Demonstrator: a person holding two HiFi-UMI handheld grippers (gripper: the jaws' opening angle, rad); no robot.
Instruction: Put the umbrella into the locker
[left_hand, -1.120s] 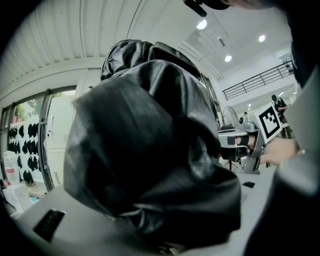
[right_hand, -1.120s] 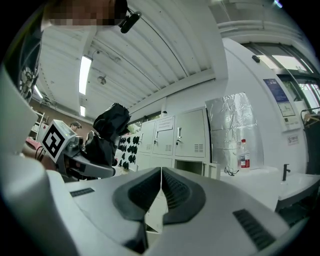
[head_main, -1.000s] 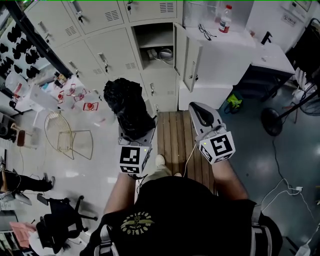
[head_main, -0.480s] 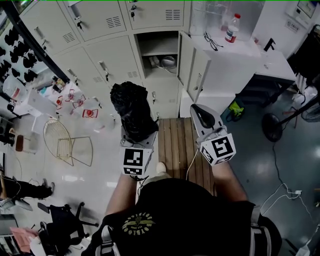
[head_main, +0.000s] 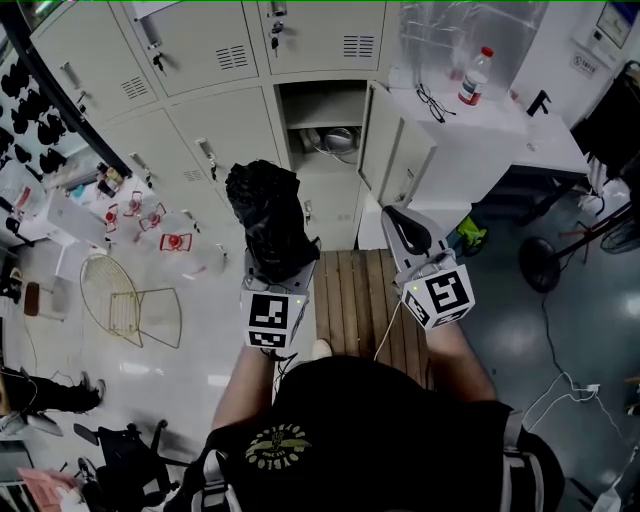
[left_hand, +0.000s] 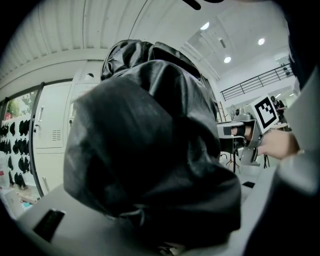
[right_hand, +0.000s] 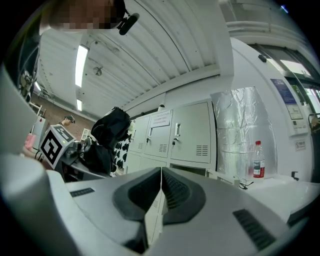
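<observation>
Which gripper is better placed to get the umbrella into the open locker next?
Left. The left gripper grips the black umbrella, pointing toward the open locker; the right gripper is shut and empty.

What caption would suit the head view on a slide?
Left gripper holds the black umbrella before the open locker; right gripper is shut and empty.

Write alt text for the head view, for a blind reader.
Seen from above, the left gripper holds a folded black umbrella out toward an open locker in a grey locker bank. The right gripper, shut and empty, is beside it above a slatted wooden platform.
</observation>
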